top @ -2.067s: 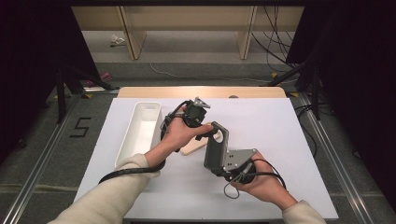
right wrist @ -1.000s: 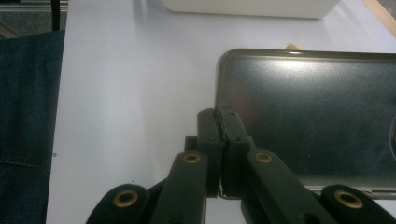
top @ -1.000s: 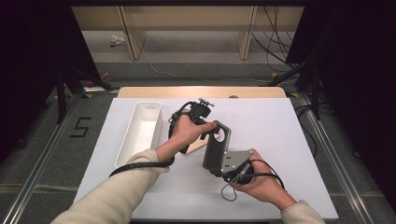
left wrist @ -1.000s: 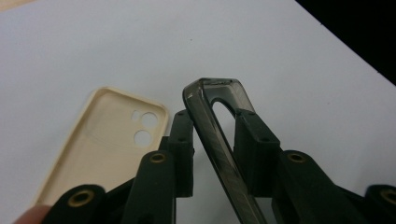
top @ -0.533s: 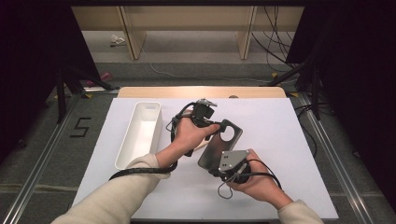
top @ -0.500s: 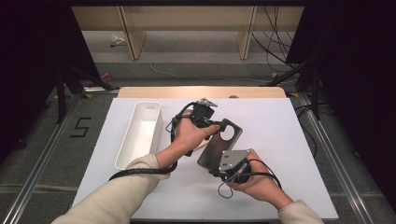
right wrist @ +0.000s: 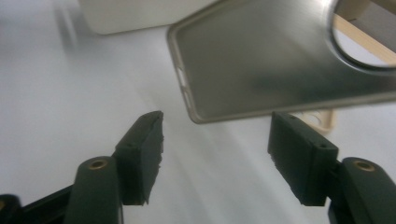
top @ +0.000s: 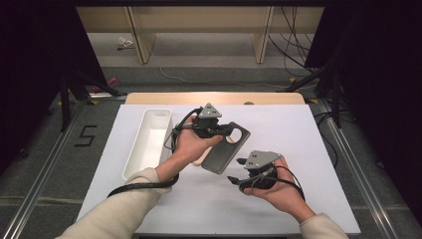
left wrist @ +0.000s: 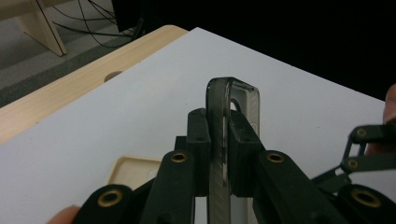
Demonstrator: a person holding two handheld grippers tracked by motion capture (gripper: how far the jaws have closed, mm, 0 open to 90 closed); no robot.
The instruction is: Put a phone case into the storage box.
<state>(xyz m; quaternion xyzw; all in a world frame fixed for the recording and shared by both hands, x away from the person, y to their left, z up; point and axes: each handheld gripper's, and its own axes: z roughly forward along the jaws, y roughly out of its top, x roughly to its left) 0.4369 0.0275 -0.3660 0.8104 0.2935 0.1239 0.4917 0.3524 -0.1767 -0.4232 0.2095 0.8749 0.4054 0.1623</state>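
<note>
A dark grey phone case (top: 225,152) with a round hole hangs tilted above the white table (top: 298,129). My left gripper (top: 230,130) is shut on its upper end. In the left gripper view the case (left wrist: 233,91) stands edge-on between the pads, which have just closed a little tighter on it. My right gripper (top: 236,170) sits below and right of the case, and its jaws have just been opening. In the right gripper view the pads of my right gripper (right wrist: 217,144) stand wide apart, short of the case's corner (right wrist: 261,60), with nothing between them.
A long white tray (top: 149,142) stands left of my hands, its wall (right wrist: 126,14) blurred in the right gripper view. A beige phone case (left wrist: 133,170) lies flat on the table under the grey one. A wooden strip (top: 214,98) runs along the far edge.
My right gripper has opened and let go of the grey case's lower end. My left hand has carried the case slightly right and up.
</note>
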